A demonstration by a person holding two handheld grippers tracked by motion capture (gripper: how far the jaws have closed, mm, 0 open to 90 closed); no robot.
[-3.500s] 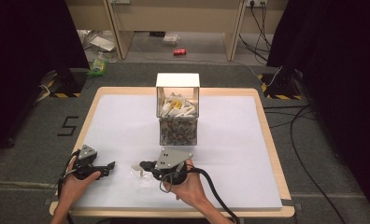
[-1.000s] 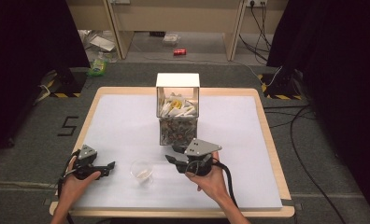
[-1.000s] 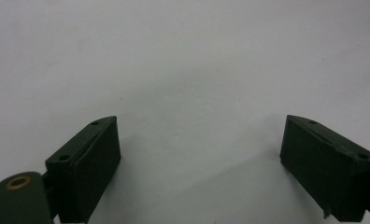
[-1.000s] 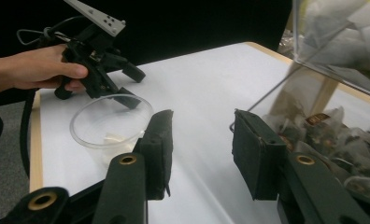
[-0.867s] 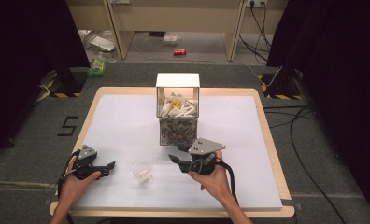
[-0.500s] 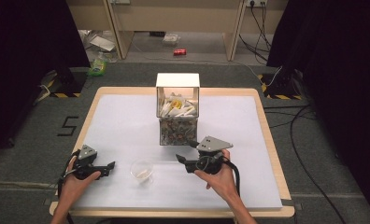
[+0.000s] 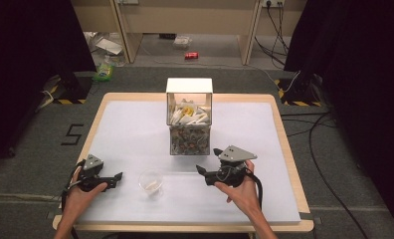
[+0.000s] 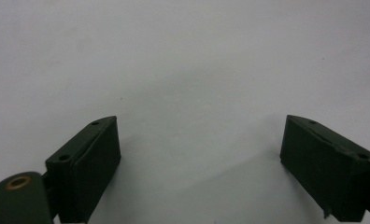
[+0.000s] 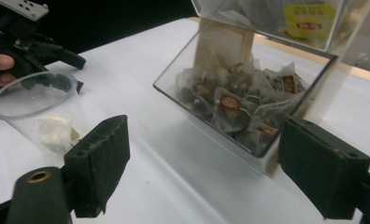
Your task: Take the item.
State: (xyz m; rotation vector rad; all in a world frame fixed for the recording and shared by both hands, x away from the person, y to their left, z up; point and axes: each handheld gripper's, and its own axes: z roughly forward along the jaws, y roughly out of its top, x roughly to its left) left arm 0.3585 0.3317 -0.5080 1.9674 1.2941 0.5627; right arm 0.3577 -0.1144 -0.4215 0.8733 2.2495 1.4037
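Both the left claw (image 7: 116, 176) and right claw (image 7: 201, 171) gape empty, flanking an upright clear cup (image 7: 151, 182).

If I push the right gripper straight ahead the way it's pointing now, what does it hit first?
Most likely the clear box of tea bags: its lower front sits between the open jaws of the right gripper. The plastic cup lies off to the side, though depth is hard to judge.
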